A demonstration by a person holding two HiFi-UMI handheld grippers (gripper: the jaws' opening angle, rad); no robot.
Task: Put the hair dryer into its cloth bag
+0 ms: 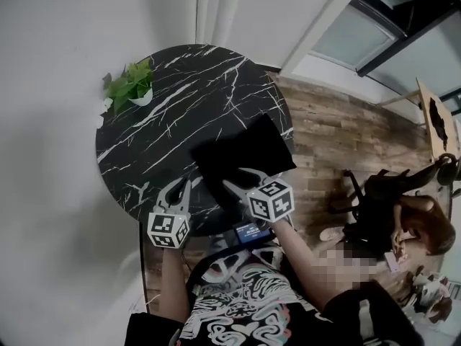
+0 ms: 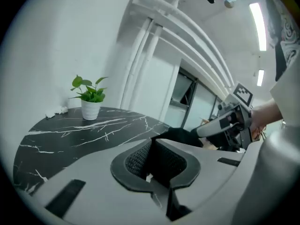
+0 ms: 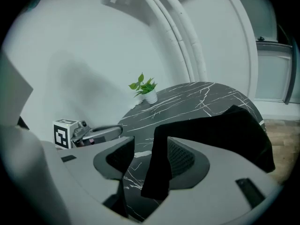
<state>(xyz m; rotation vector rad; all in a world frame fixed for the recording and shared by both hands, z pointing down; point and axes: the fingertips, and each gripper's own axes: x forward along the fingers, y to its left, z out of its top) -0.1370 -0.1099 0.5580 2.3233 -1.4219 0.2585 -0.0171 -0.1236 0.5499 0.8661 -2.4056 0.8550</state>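
The black cloth bag (image 1: 241, 153) lies on the round black marble table (image 1: 155, 146), towards its right side. My right gripper (image 1: 241, 180) stands open at the bag's near edge. In the right gripper view a fold of the bag (image 3: 161, 163) hangs between the jaws and rests against the right-hand pad, while the left pad (image 3: 117, 156) stays clear of it. My left gripper (image 1: 178, 189) is shut just left of the bag, and its pads (image 2: 140, 161) meet with no cloth between them. No hair dryer shows in any view.
A small potted plant (image 1: 133, 85) stands at the table's far left edge. White walls lie behind and to the left of the table. On the wooden floor (image 1: 338, 135) to the right, a person sits by a dark chair (image 1: 374, 200).
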